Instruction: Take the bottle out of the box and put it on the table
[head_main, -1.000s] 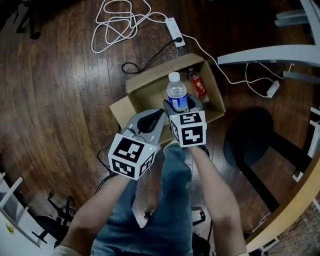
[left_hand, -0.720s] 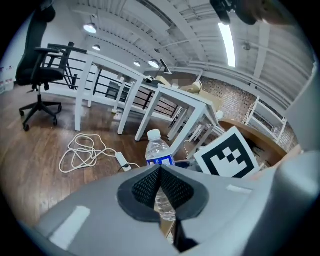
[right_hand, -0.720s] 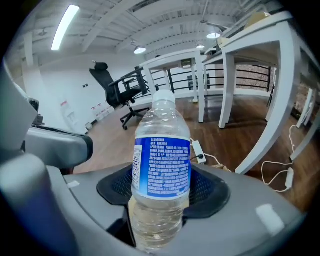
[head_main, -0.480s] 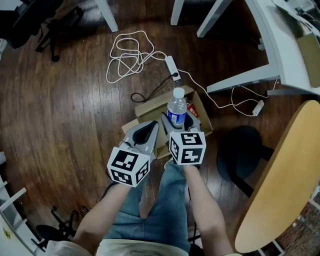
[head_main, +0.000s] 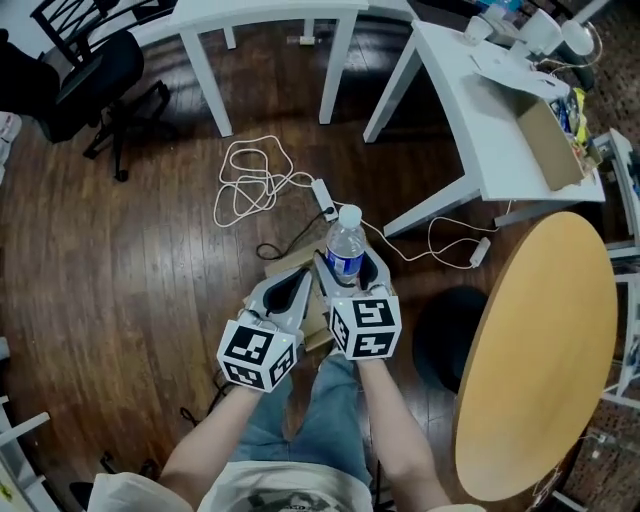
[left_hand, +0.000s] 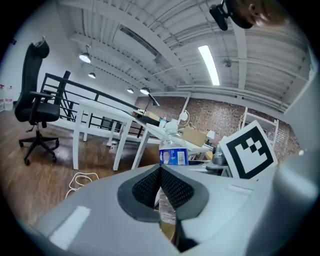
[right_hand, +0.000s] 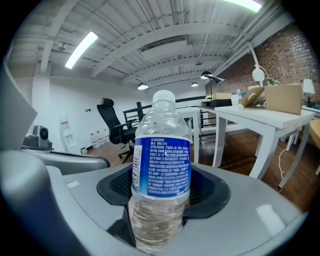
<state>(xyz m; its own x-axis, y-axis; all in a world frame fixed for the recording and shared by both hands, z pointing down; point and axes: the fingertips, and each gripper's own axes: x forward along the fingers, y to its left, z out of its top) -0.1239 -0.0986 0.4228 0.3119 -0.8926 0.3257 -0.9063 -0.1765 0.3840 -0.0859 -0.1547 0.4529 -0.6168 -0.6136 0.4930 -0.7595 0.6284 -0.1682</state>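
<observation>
A clear water bottle (head_main: 345, 250) with a blue label and white cap stands upright between the jaws of my right gripper (head_main: 349, 272), which is shut on its lower body. It is held high above the cardboard box (head_main: 288, 267) on the floor, which is mostly hidden under both grippers. In the right gripper view the bottle (right_hand: 161, 170) fills the middle, with the pads of that gripper (right_hand: 162, 192) pressing on both sides. My left gripper (head_main: 291, 289) hangs close on the left, shut and empty. In the left gripper view its pads (left_hand: 161, 181) meet, and the bottle (left_hand: 172, 150) shows beyond them.
A white table (head_main: 490, 130) with a cardboard box and desk clutter stands at the upper right. A round wooden table (head_main: 540, 340) is at the right, with a dark stool (head_main: 445, 335) beside it. A power strip (head_main: 322, 195) and coiled white cable (head_main: 255, 185) lie on the wood floor. An office chair (head_main: 90, 75) stands upper left.
Both grippers have risen well above the box, the right one carrying the bottle up out of it. The view has lifted too, bringing the tables into sight.
</observation>
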